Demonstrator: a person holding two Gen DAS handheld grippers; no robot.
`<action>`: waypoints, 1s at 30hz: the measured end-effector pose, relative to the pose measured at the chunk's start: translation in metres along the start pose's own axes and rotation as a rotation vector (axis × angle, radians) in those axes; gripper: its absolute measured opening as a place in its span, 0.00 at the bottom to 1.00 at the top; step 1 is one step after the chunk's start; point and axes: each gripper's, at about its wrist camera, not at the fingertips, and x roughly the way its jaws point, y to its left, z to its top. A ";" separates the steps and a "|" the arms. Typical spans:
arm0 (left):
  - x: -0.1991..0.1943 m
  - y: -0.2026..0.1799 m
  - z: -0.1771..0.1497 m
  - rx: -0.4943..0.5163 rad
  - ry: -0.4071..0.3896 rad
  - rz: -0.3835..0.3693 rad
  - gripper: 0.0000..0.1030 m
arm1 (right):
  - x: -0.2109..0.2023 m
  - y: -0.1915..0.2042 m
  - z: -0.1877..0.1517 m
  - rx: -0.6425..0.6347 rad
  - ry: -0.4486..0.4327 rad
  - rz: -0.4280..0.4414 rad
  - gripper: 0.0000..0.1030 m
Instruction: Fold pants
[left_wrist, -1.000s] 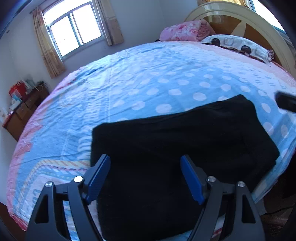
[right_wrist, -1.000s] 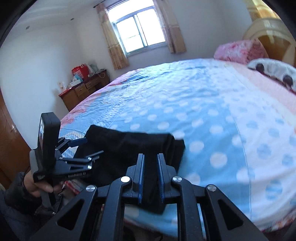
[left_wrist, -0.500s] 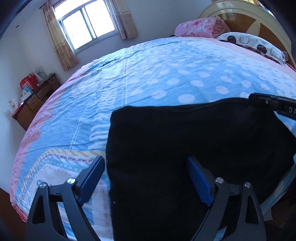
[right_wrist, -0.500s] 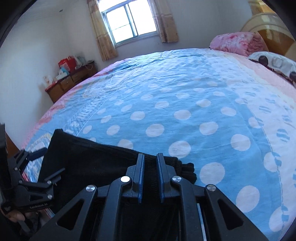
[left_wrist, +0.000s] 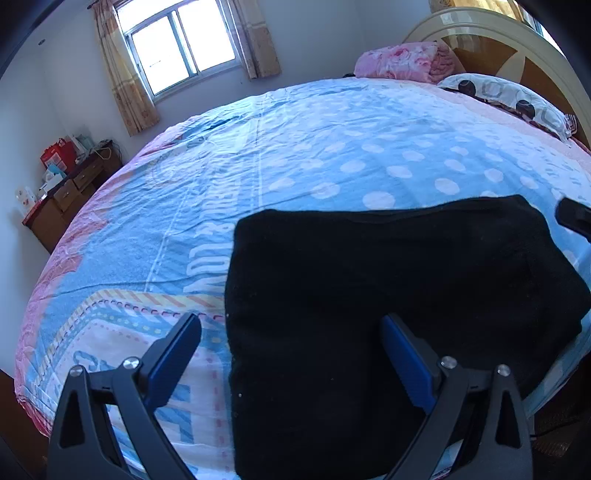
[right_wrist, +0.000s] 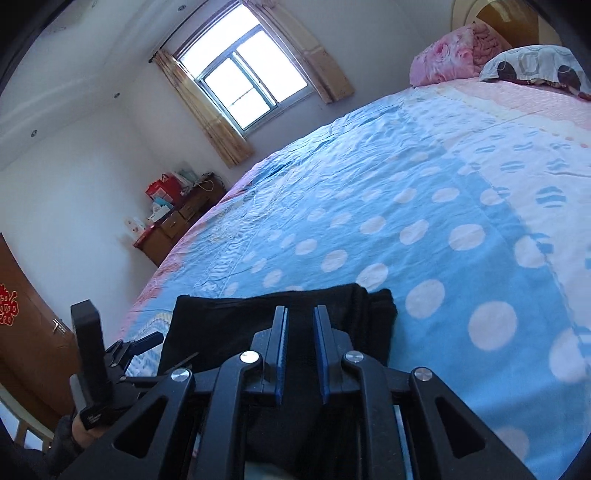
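The black pants (left_wrist: 388, 295) lie folded flat at the near edge of the bed; in the right wrist view (right_wrist: 229, 317) they show under my fingers. My left gripper (left_wrist: 291, 339) is open wide and empty, above the pants' left edge. My right gripper (right_wrist: 300, 325) has its jaws a narrow gap apart, with black cloth showing between them at the pants' right end. Whether it pinches the cloth I cannot tell. The right gripper's tip (left_wrist: 572, 218) shows at the left wrist view's right edge. The left gripper (right_wrist: 122, 354) shows at lower left in the right wrist view.
The bed sheet (left_wrist: 332, 147) is blue with white dots and pink borders. A pink quilt (left_wrist: 402, 61) and a spotted pillow (left_wrist: 506, 96) lie at the headboard (left_wrist: 491, 40). A wooden dresser (left_wrist: 66, 192) stands by the window wall. A door (right_wrist: 22, 332) is at left.
The right gripper has lifted and tilted, its jaws now slightly wider apart. The left gripper has drawn back a little and stays open. The pants lie in place.
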 end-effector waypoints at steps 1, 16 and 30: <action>0.000 0.000 0.000 0.003 -0.002 0.003 0.96 | -0.005 -0.001 -0.003 0.003 -0.003 -0.010 0.16; -0.008 0.004 0.005 -0.018 -0.007 -0.002 0.96 | -0.021 -0.013 -0.017 0.114 -0.030 0.093 0.59; 0.010 0.064 0.000 -0.285 0.063 -0.097 0.97 | 0.006 -0.014 -0.028 0.053 0.088 -0.108 0.59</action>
